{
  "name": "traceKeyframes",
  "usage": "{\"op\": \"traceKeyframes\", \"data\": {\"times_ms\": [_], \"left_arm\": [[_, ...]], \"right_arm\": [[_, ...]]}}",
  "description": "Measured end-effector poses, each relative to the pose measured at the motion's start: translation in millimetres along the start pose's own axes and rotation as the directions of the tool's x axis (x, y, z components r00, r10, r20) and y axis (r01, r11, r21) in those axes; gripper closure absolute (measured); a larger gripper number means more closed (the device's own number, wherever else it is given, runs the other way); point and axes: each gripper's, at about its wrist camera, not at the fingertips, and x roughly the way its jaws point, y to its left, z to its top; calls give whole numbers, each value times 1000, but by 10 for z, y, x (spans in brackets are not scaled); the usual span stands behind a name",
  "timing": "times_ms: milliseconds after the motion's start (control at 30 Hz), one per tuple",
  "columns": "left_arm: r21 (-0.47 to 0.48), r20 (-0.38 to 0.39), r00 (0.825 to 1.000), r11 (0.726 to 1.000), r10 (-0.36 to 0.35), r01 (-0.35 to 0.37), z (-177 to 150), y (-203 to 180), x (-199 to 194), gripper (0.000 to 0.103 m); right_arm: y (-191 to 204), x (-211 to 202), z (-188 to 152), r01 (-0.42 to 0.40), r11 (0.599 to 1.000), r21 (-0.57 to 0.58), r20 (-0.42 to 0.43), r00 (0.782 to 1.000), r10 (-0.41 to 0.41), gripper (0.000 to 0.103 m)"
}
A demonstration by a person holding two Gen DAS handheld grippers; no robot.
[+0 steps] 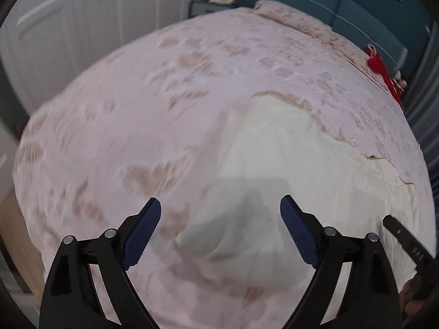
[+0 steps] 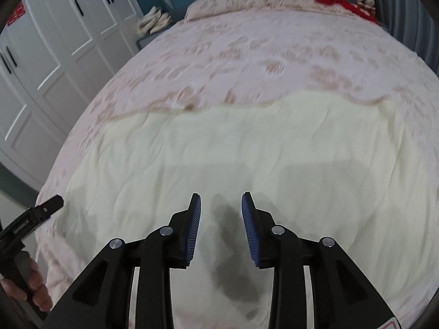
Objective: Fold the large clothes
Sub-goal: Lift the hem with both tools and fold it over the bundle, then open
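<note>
The cream garment point(image 2: 233, 148) looks soft, thin and light, so it will likely drape and sag wherever it is lifted and may slide a little on the bedcover; the safest hold seems to be a pinch at two corners or along one edge, one hand-held gripper to each, keeping the cloth taut between them so the fold lands straight. It lies spread flat on the bed point(image 2: 274, 54), near the foot end, over a pale pink cover with a brownish leaf pattern. The fabric is plain off-white, creased in shallow wrinkles, with an uneven far edge; what kind of garment it is cannot be told. The left hand-held gripper point(image 1: 219, 219) hangs above the garment's left part with its blue pads wide apart and nothing between them. The right hand-held gripper point(image 2: 221, 219) hovers over the middle of the cloth, its pads partly apart, also empty. Neither touches the fabric, as far as the blurred views show.
</note>
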Motion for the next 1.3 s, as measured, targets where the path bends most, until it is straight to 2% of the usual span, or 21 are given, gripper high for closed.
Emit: {"op": "traceKeyframes", "data": {"times_ms": [67,167,333,400,500,567,667,733,833,1000,1167,1300], "left_arm": [[-62,-53,998,998,-32,28,-142,172,61,17],[-98,-91,992,992,-85,76,-286,221,135,17],[-126,-116,979,981,-165,150,-346,125,302,17],[-164,-112,981,976,-160,140,-354,93,367,16],[-169,-96,984,977,-149,131,-350,32,372,16],[-133,-97,986,984,-134,121,-323,-56,340,21],[-45,-93,990,994,-107,104,-286,-201,239,41],[11,-84,992,995,-96,97,-269,-300,144,59],[82,-48,994,991,-100,103,-254,-476,-81,75],[175,24,985,971,-172,165,-195,-856,-542,84],[296,50,973,934,-224,200,-244,-1379,-921,86],[364,53,969,908,-243,208,-367,-1746,-1065,88]], "right_arm": [[75,-12,-146,-19,1000,20,-25,1000,19,72],[159,-48,-338,-12,1000,25,-53,999,13,72],[281,-20,-563,59,997,-54,-69,996,-63,72],[311,27,-616,79,993,-83,-75,994,-86,71],[269,111,-611,85,992,-90,-82,992,-93,71],[249,165,-626,85,992,-92,-85,992,-92,70],[230,219,-642,84,993,-89,-83,992,-91,70],[230,254,-653,91,991,-96,-75,992,-98,69],[255,275,-663,101,990,-102,-68,992,-108,69],[234,271,-668,80,992,-96,-63,994,-86,69],[49,-98,-673,-25,1000,17,-59,998,26,69],[-123,-356,-839,-37,998,49,-47,998,39,70]]}}
